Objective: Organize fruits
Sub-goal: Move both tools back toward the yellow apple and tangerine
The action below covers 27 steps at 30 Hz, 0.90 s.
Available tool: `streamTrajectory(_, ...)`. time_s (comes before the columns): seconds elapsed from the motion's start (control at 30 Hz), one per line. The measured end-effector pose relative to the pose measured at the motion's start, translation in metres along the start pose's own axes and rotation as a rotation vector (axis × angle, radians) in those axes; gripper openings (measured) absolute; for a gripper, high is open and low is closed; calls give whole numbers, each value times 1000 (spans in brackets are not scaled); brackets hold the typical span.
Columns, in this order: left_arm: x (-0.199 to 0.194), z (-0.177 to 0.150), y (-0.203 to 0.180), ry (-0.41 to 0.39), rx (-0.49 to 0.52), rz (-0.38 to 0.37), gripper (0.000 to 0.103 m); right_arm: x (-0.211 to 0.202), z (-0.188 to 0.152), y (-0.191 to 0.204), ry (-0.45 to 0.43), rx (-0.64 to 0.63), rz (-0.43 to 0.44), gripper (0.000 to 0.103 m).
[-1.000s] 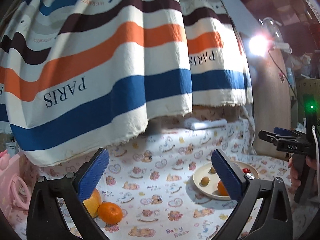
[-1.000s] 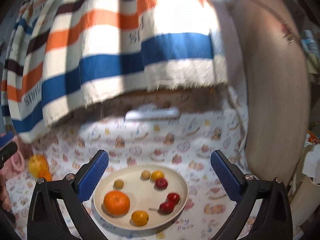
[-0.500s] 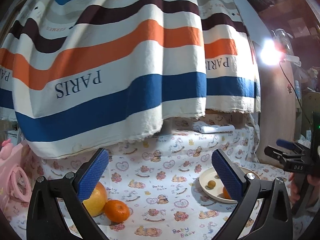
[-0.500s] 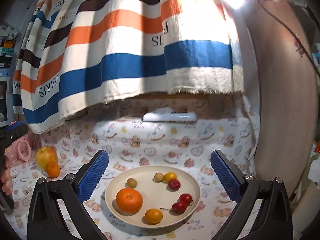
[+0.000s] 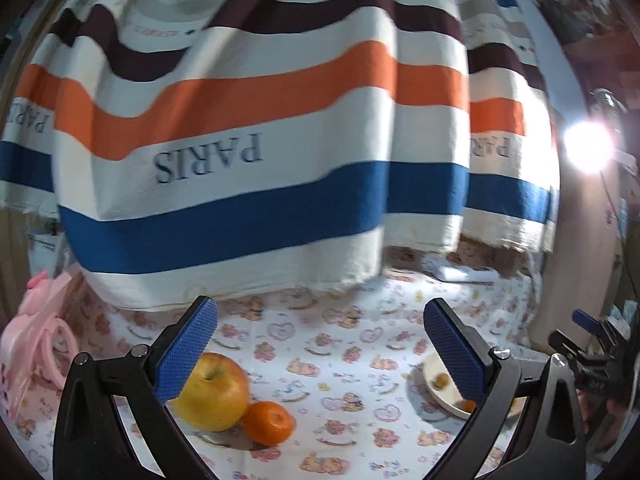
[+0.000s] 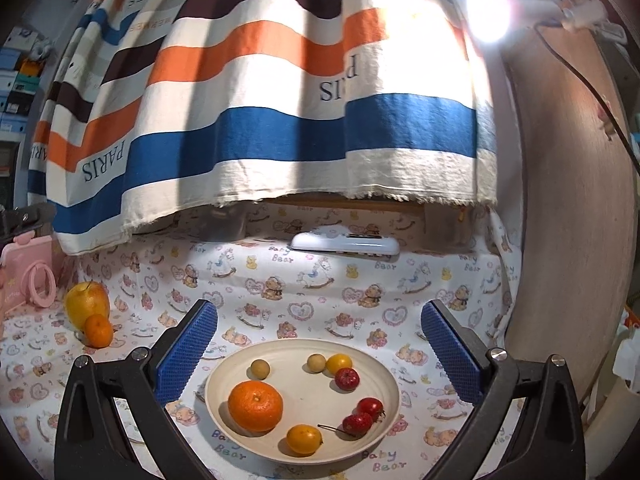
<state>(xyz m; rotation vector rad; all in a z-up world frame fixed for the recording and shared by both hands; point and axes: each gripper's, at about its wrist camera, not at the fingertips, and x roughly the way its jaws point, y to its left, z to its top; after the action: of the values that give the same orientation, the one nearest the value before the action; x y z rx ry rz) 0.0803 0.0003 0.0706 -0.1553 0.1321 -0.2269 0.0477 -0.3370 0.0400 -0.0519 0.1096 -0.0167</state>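
Note:
A yellow apple (image 5: 214,394) and a small orange (image 5: 268,422) lie touching on the printed cloth, just below my left gripper (image 5: 320,344), which is open and empty. They also show at the far left in the right wrist view as the apple (image 6: 86,302) and the orange (image 6: 97,330). A cream plate (image 6: 384,376) holds a large orange (image 6: 255,405), small yellow, brown and red fruits. My right gripper (image 6: 318,344) is open and empty above the plate. The plate's edge (image 5: 430,378) shows behind my left gripper's right finger.
A striped "PARIS" cloth (image 6: 280,100) hangs over the back. A white flat device (image 6: 345,243) lies at the back. A pink item (image 5: 36,340) sits at the left. A wooden panel (image 6: 568,200) stands on the right, under a bright lamp (image 6: 486,14).
Both grippers have drawn back and tilted. The left view has swung left, bringing the apple and small orange nearer and more central. The right view now shows the plate lower and larger.

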Motion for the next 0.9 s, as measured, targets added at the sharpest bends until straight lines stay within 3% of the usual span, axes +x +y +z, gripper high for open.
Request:
streamTrajectory(0.3, 9, 2, 29, 23, -34, 56, 102, 8, 41, 23, 5, 117, 72, 102)
streamTrajectory(0.47, 14, 1, 44, 28, -54, 73, 102, 23, 59, 64, -3, 98, 130, 102)
streamTrajectory(0.63, 14, 1, 58, 29, -75, 144, 102, 44, 61, 107, 54, 86, 214, 102)
streamTrajectory(0.9, 25, -2, 71, 95, -96, 156, 102, 90, 46, 164, 201, 53, 282, 102)
